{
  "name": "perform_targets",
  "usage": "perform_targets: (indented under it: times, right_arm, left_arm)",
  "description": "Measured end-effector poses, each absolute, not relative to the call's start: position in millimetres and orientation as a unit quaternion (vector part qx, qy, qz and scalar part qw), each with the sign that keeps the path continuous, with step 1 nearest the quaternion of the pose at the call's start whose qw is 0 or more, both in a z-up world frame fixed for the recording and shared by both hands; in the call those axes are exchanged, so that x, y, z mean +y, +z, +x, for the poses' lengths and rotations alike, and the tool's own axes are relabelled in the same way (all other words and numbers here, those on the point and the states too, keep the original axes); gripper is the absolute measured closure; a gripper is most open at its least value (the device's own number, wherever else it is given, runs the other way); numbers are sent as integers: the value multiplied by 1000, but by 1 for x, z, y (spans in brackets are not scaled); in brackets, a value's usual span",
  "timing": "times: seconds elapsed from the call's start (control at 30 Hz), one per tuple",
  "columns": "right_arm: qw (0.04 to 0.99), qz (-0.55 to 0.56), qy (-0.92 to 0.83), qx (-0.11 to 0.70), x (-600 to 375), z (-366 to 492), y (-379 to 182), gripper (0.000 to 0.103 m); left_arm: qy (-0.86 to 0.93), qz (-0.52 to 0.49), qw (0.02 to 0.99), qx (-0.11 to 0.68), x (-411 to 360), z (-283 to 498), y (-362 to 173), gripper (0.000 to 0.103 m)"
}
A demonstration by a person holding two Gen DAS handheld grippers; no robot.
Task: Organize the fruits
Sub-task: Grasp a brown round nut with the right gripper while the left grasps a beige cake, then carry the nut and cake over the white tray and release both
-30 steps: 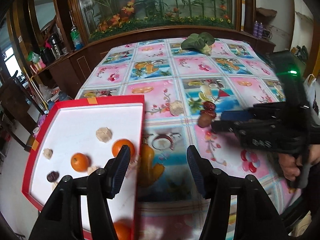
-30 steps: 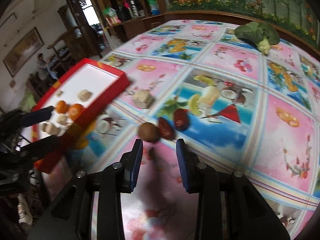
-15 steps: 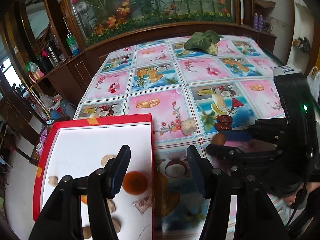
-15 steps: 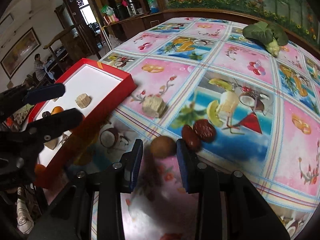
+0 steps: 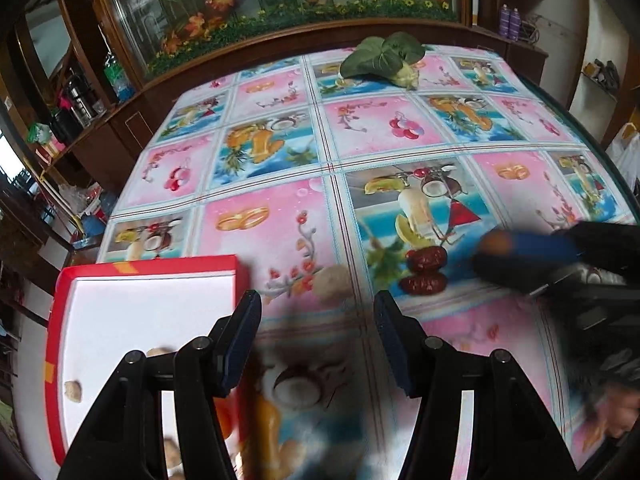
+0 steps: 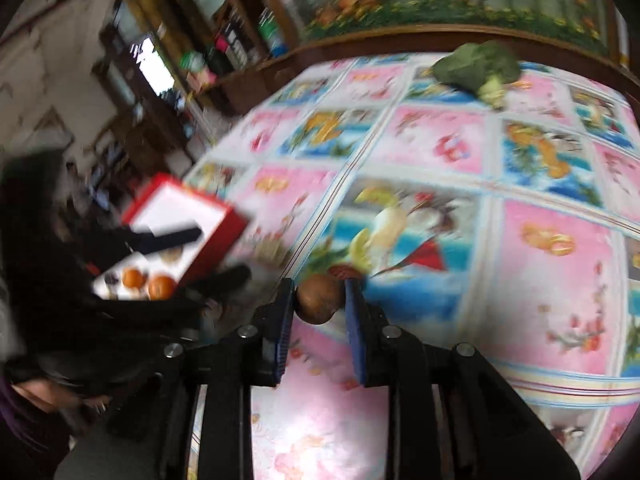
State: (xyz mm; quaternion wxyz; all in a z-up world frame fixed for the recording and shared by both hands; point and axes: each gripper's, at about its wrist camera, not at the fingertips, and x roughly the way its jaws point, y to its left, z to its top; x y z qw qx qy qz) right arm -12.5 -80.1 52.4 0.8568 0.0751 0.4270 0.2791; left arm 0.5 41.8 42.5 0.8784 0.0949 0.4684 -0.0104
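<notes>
The right hand-held gripper (image 6: 318, 304) has its two blue-padded fingers pinched on a small round brown fruit (image 6: 319, 298), held above the tabletop (image 6: 540, 272), which is covered in a glossy pink and blue cloth printed with fruit and drinks. The left hand-held gripper (image 5: 316, 328) is spread wide with nothing between its fingers, poised over the cloth just beside the near corner of a shallow red box with a white floor (image 5: 60, 320).

Two wrinkled dark red dates (image 5: 425, 270) lie touching each other on the cloth, and a pale beige lumpy piece (image 5: 332, 280) sits a little to their left, between them and the box. Inside the box, the right wrist view shows two small orange tangerines (image 6: 148, 282) side by side, a dark round piece next to them and some pale bits, all blurred.

At the far end of the tabletop lies a leafy green vegetable with a pale stalk (image 5: 382, 60), well apart from everything else.
</notes>
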Motion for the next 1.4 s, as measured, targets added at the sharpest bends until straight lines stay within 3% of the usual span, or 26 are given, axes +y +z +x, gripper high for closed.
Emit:
perform_targets:
  times: [0.2, 0.37, 0.43, 1.03, 1.4]
  right_arm:
    - [860, 131, 262, 418, -106, -3, 61, 76]
    - [859, 130, 265, 419, -103, -3, 62, 76]
    - [861, 131, 265, 415, -102, -4, 63, 76]
    - [869, 109, 278, 395, -85, -17, 61, 75]
    - [880, 88, 293, 364, -69, -30, 63, 75]
  left_arm:
    - [-10, 74, 869, 489, 40, 20, 25, 55]
    - [-20, 63, 863, 500, 38, 27, 16, 75]
    - [-27, 63, 865, 497, 38, 25, 15, 77]
    - [1, 87, 923, 376, 15, -44, 79, 77]
    - [26, 77, 933, 351, 28, -76, 90, 77]
